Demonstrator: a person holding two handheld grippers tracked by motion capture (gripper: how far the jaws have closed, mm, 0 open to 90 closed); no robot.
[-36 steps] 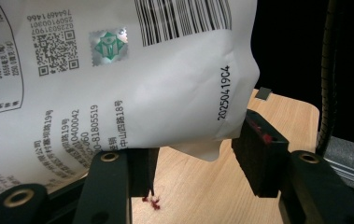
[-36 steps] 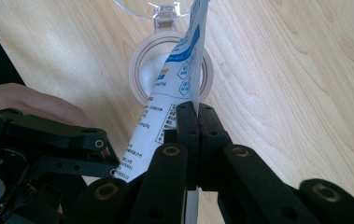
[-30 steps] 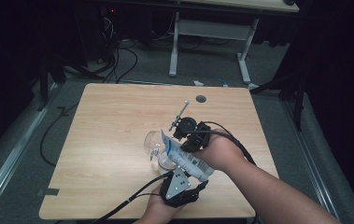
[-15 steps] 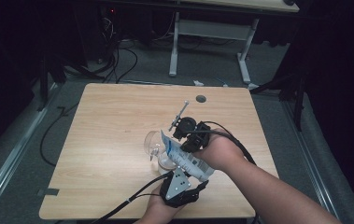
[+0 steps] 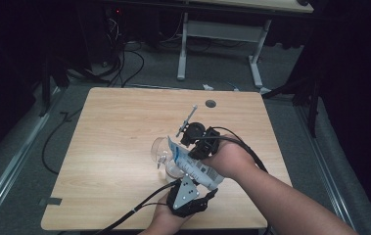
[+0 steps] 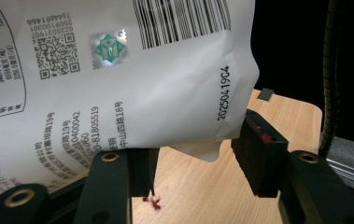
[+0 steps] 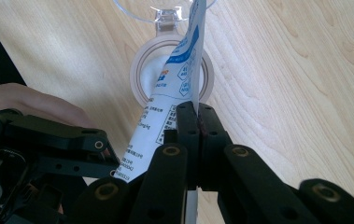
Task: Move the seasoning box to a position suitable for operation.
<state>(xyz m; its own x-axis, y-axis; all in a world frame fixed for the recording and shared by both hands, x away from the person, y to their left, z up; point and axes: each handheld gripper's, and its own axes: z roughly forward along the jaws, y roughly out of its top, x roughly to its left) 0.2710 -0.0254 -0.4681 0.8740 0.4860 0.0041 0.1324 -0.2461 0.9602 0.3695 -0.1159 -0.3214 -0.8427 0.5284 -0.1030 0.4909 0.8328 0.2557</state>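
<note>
On the light wooden desk (image 5: 124, 127), a clear plastic cup (image 5: 162, 152) lies on its side near the front middle. Just to its right, a white and blue printed plastic pouch (image 5: 193, 167) is held above the desk. The left hand-held gripper (image 6: 195, 163) has its jaws partly open around the bottom corner of the pouch; whether they press it, I cannot tell. The right hand-held gripper (image 7: 198, 116) is fully closed on the pouch edge.
</note>
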